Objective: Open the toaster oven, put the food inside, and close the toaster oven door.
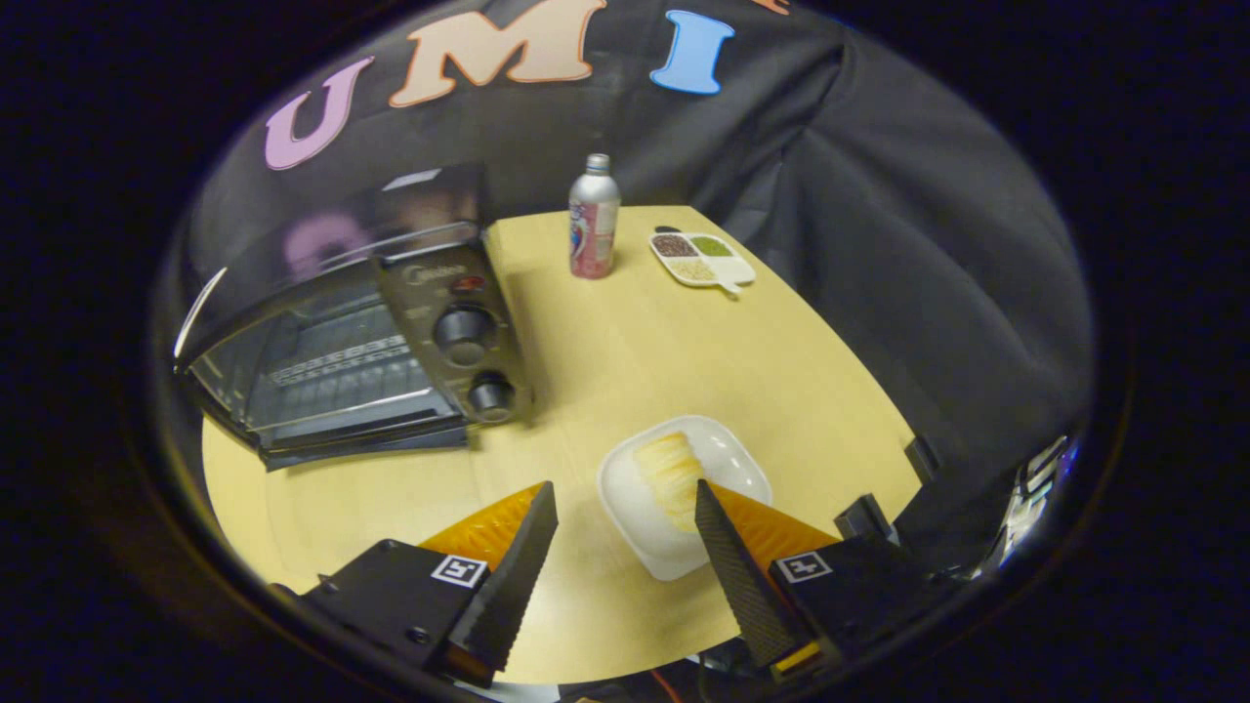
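Between spread fingers, gripper (625, 503) hovered over white plate (728, 454) holding pale food (669, 469) by right fingertip, toaster oven (361, 342) far left with door down; risked nudging plate, food slipping if pinched off-centre.

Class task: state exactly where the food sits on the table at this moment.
In the claw view, the food lies on a white plate, touching the tip of one finger of the open claw, well clear of the toaster oven.
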### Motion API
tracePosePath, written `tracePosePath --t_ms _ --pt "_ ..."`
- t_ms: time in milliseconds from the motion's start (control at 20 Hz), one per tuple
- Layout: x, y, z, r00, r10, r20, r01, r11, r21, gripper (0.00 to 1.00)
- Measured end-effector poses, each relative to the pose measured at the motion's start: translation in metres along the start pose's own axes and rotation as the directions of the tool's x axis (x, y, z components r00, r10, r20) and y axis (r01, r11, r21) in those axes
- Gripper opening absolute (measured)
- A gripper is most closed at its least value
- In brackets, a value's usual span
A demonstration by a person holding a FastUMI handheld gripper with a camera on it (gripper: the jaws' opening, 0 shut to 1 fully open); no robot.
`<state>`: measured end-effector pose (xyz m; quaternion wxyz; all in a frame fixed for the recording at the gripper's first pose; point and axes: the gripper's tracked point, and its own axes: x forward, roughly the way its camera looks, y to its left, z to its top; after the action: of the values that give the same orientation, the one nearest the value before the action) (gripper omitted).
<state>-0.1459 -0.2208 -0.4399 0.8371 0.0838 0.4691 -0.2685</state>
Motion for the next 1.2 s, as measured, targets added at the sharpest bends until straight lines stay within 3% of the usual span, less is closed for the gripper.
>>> tracePosePath --t_ms 200,500,650,950,1150,1200 --pt "0.033 -0.016 -0.011 1.0 0.011 -0.024 -0.012 0.999 -0.042 0.97" --pt "0.082 -0.031 -0.03 0.996 0.009 -0.091 -0.017 0.996 -0.085 0.97" --pt "0.097 -0.029 -0.041 0.989 0.043 -0.14 -0.058 0.993 -0.102 0.97" --pt "0.105 -0.018 -0.043 0.973 0.131 -0.19 -0.13 0.991 0.017 0.73" --pt "0.107 -0.022 -0.044 0.972 0.095 -0.215 -0.085 0.995 0.053 0.56" --pt "0.102 -0.022 -0.043 0.972 0.094 -0.215 -0.082 0.995 0.062 0.56"
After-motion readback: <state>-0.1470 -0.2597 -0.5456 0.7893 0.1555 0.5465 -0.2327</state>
